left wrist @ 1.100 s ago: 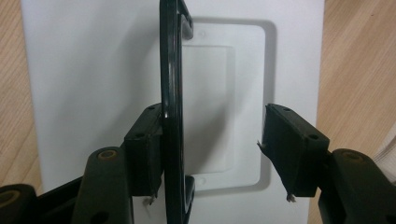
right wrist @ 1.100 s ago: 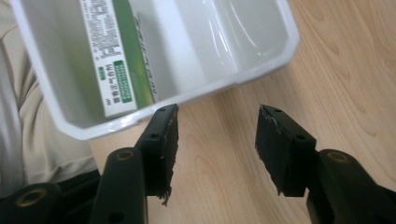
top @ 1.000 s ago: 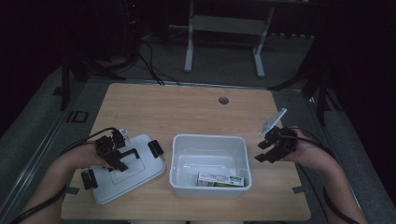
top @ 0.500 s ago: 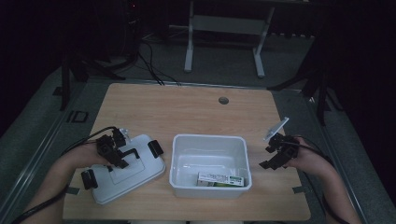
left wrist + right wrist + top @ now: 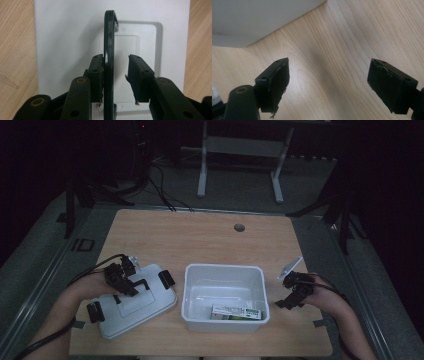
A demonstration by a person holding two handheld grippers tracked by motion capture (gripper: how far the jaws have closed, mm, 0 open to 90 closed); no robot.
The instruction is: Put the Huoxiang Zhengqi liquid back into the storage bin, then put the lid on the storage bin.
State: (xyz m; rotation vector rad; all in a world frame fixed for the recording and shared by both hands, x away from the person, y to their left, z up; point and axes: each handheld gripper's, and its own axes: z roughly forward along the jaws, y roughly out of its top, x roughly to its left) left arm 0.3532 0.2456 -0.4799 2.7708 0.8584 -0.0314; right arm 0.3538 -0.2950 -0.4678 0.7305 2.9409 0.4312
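Note:
A white lid (image 5: pixel 135 305) lies flat on the table, left of an open white bin (image 5: pixel 224 270). My left gripper (image 5: pixel 125 282) hangs over the lid with its jaws astride the lid's black handle (image 5: pixel 109 50). In the left gripper view the gripper (image 5: pixel 116 60) has just been closing: one pad (image 5: pixel 97 72) touches the handle, the other stands a little apart from it. My right gripper (image 5: pixel 286 292) is low over the bare wood, right of the bin. Its jaws (image 5: pixel 329 66) have just been opening and stand wide with nothing between them.
A small printed box (image 5: pixel 235 312) lies in the bin's front part. The lid has black clips (image 5: pixel 166 278) at its ends. The bin's wall (image 5: pixel 249 20) is close to the right gripper. A round hole (image 5: pixel 239 227) sits in the wooden table (image 5: pixel 200 240) towards the back.
The right hand has sunk towards the table beside the bin, and its jaws have spread. The left hand has stayed over the lid's handle.

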